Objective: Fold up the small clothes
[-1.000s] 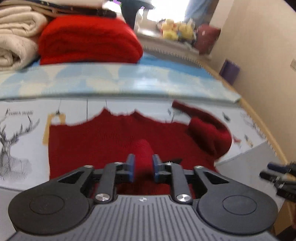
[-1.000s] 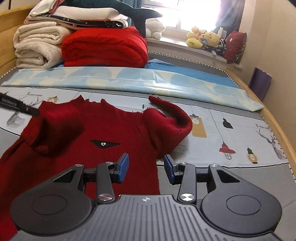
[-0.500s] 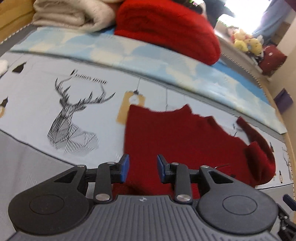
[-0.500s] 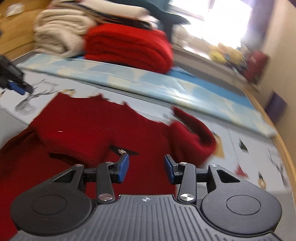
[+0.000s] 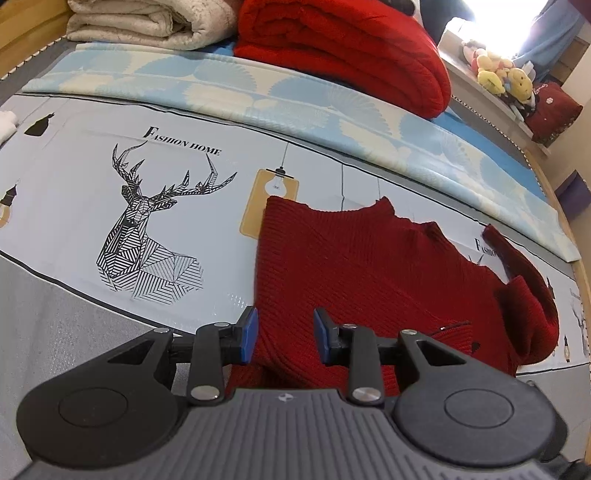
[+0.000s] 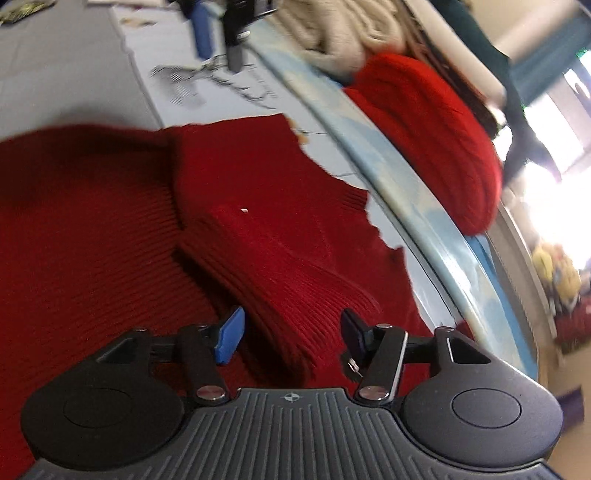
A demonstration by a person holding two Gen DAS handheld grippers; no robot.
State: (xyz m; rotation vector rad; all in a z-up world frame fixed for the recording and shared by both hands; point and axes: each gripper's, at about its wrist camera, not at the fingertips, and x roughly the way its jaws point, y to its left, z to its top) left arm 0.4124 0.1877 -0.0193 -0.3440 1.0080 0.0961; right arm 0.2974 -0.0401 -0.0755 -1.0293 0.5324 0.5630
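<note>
A small dark red knitted sweater lies flat on the printed bed sheet. Its left sleeve is folded across the body; in the right wrist view that folded sleeve runs toward the camera. Its right sleeve is bunched at the right edge. My left gripper is open and empty, just above the sweater's left side edge. My right gripper is open and empty, its jaws on either side of the folded sleeve's cuff end. The left gripper also shows far off in the right wrist view.
A folded bright red blanket and cream blankets are stacked at the head of the bed on a light blue patterned cloth. Plush toys sit on the window sill. A wooden bed rail runs along the right.
My left gripper let go of the sleeve, opened and drew back left to the sweater's side edge. My right gripper swung left over the sweater onto the folded sleeve.
</note>
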